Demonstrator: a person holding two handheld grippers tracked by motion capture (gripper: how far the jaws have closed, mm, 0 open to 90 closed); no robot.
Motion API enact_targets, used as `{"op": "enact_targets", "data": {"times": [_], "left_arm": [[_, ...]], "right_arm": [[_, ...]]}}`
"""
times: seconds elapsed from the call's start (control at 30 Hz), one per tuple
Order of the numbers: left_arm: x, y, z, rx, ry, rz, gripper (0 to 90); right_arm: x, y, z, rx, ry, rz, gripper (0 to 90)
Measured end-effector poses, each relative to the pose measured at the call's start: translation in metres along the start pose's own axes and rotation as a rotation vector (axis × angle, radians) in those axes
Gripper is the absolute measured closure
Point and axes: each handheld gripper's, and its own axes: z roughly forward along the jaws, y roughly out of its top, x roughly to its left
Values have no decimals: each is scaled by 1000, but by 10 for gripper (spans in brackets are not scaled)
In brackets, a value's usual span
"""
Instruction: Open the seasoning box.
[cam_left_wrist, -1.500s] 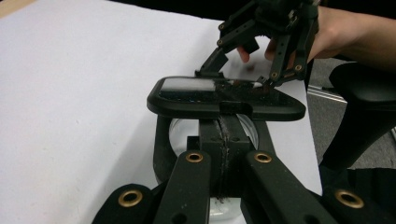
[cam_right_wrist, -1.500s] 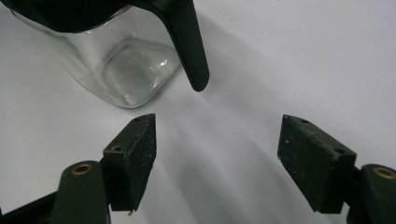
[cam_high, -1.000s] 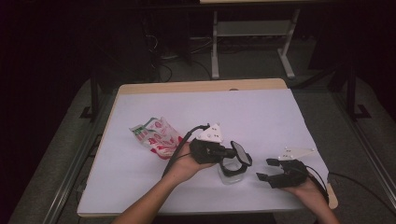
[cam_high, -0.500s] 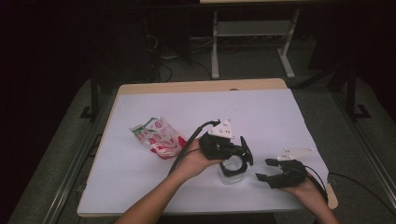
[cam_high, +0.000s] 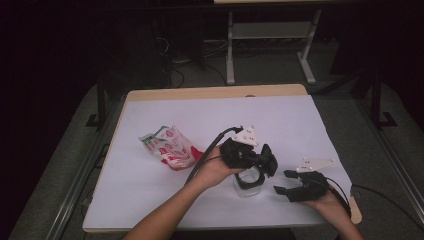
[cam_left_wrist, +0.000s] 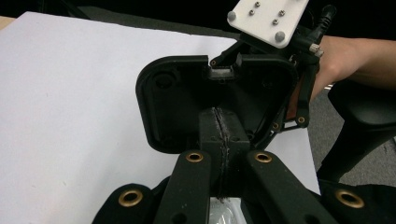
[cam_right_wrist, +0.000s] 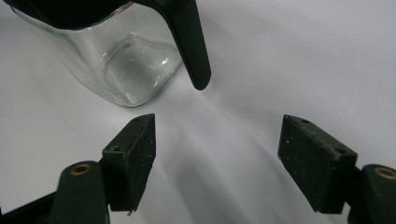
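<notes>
Glass jar (cam_high: 248, 186) was seen standing on the white worktop (cam_high: 165, 200), at about 5 o'clock from its centre; clear walls, contents could not be made out, looked empty in the right gripper view (cam_right_wrist: 126, 70). Black lid (cam_left_wrist: 219, 105) was held over the jar mouth. Red-and-white pouch (cam_high: 169, 147) was lying at 9 o'clock of the jar, well apart; contents could not be told.

Left gripper (cam_high: 260, 162): jaws were seen pressed together in the left gripper view, no gap left between the pads, clamped on the lid's central tab. Lid was held directly above the jar.

Right gripper (cam_high: 287, 187): jaws were spread wide, nothing between them, bare worktop seen in the gap. It was held at 3 o'clock of the jar, just beside it, not touching.
</notes>
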Motion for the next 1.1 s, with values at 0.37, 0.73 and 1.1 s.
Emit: {"op": "enact_targets", "data": {"times": [0.37,0.73,1.1], "left_arm": [[0,3,6,3,-6,2,898],[2,4,11,1,-25,-3,898],[1,-1,-4,-8,-51,-34,810]], "right_arm": [[0,0,-1,-5,1,6,274],[0,0,-3,-6,1,8,273],[0,0,-3,-4,0,2,273]]}}
